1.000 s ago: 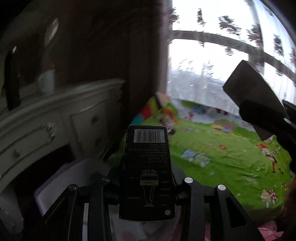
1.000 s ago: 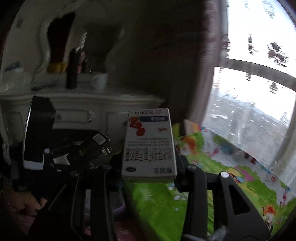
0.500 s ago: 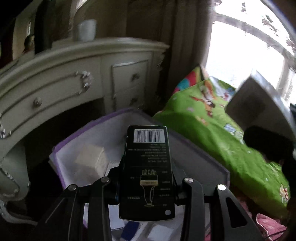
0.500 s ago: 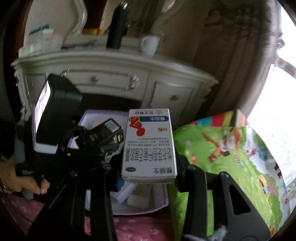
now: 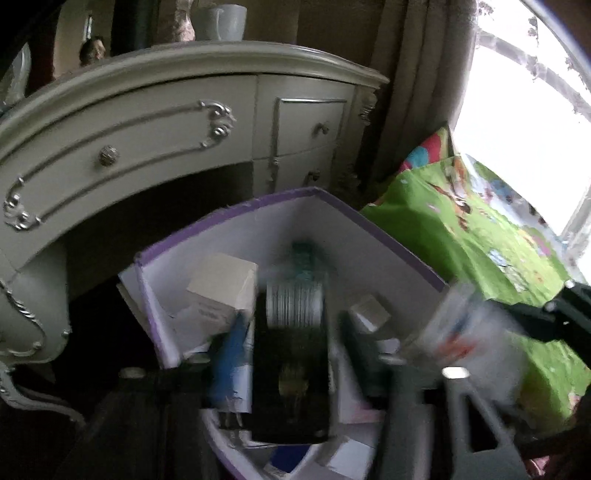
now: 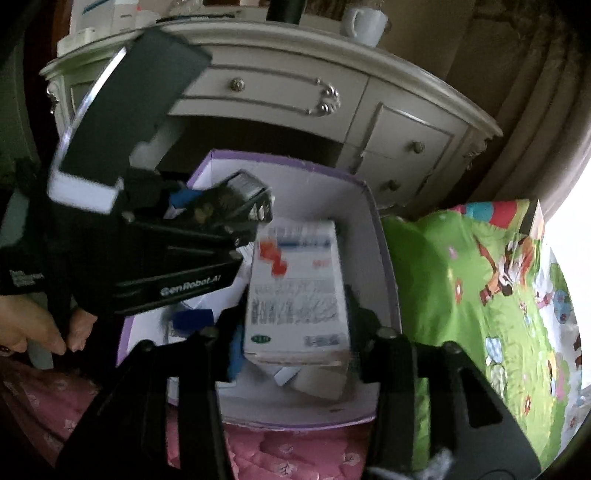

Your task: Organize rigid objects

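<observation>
A purple-rimmed white storage box (image 5: 376,236) (image 6: 388,266) lies below both grippers. My left gripper (image 5: 295,365) is opening. Its fingers stand well apart from the black barcode carton (image 5: 291,369), which is blurred and loose between them, over the box's contents. My right gripper (image 6: 295,328) is opening too. The white medicine carton (image 6: 295,288) with red print sits blurred between its fingers, and a gap shows on the left side. In the left wrist view that white carton (image 5: 469,332) is a smear at the right. The black carton (image 6: 236,199) shows at the left tool's tips.
A small cream carton (image 5: 225,280), a blue item (image 5: 229,354) and several other packs lie inside the box. A cream dresser (image 6: 295,81) with a white mug (image 6: 364,22) stands behind. A green cartoon mat (image 6: 480,295) lies right, pink bedding (image 6: 288,450) in front. A person's hand (image 6: 22,325) holds the left tool.
Both grippers tipped down over the storage box. Their jaws went from shut on the cartons to spread apart, and both cartons now look blurred and loose.
</observation>
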A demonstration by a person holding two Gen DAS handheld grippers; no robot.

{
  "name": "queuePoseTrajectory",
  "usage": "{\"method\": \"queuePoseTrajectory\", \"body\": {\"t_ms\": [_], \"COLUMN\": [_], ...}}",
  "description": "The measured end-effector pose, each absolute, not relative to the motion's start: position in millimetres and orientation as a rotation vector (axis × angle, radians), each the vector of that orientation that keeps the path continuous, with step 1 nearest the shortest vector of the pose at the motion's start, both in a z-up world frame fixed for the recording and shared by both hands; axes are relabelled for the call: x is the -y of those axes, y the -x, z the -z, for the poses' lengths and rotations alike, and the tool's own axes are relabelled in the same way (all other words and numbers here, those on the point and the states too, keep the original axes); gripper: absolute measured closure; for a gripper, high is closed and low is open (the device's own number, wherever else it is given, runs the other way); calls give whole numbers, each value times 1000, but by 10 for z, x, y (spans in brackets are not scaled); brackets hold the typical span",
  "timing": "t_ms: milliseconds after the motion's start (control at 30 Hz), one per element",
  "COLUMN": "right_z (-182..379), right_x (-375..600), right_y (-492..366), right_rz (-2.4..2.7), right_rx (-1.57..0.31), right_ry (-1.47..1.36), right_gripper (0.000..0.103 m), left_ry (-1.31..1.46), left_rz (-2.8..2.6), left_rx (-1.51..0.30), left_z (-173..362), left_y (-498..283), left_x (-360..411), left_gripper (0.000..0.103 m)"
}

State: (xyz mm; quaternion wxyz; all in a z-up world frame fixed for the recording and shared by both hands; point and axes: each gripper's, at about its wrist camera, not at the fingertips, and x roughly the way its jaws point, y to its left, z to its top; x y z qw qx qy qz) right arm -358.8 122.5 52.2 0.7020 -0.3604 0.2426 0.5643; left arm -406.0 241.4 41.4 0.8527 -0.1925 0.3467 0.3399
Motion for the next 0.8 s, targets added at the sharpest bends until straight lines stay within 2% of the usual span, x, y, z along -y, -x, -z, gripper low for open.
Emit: {"method": "queuePoseTrajectory", "body": {"t_ms": [67,267,467,700,800], "right_z": [-513,-682,-847,-824,-779], "right_x": [-1231,-1064,-885,-811,-823], "right_y": [3549,3357,3157,3128,3169], "right_rz": [-1220,-1173,-1134,-1120,-1123], "right_rx": [-542,-568,-585,-597,-591], "right_ry": [804,709,613,605,630], "right_gripper": [26,15,14,13,13], "left_ry": [394,290,168,306,365], "left_rz": [-729,-812,-882,-814,-831], "left_rx": [-695,-651,-630,-823,-839], "left_z": [-466,-734,-1062,-769,-622], "left_y": [4098,4161,4178,4058,4087], "left_x": [-2414,-2378,-2203,-2367,-2392], "left_gripper": [0,0,0,0,0]}}
